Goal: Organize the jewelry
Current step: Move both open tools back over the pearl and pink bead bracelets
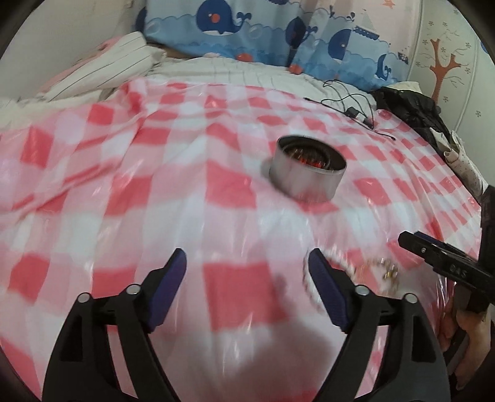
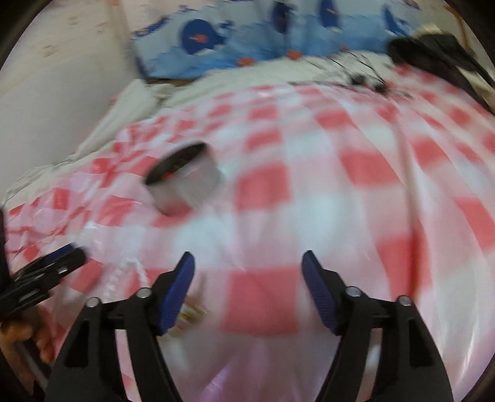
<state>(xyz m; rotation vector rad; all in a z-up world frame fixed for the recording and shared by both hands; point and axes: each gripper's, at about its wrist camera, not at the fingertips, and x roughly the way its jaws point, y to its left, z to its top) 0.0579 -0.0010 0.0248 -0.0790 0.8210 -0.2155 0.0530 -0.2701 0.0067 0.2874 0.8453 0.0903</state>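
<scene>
A: What is on the left side of the bed?

B: A striped white sheet (image 1: 102,74) lies bunched there, and the pink and white checked cloth (image 1: 130,173) covers most of the bed. Behind it hangs a blue curtain with whales (image 1: 247,27).

A: And the left gripper?

B: The left gripper (image 1: 247,269) hangs over the checked cloth with its jaws wide apart. Nothing is between them, only the cloth below.

A: Where is the jewelry?

B: A round metal tin (image 1: 306,168) stands upright on the cloth, beyond the left gripper and a little to the right. Inside it I see something red, but it is too blurred to name. Just beside the right finger of the left gripper lies a white beaded bracelet (image 1: 312,284), partly hidden by that finger, and near it a small gold piece (image 1: 388,270). Both are on the cloth, well apart from the tin.

A: And the right gripper?

B: The right gripper (image 2: 247,263) is also wide open and holds nothing. In its own view the gold piece (image 2: 193,310) lies just outside its left finger.

A: Farther right?

B: A black cable (image 1: 349,105) and some dark clothing (image 1: 408,105) lie at the far right edge of the bed.
</scene>
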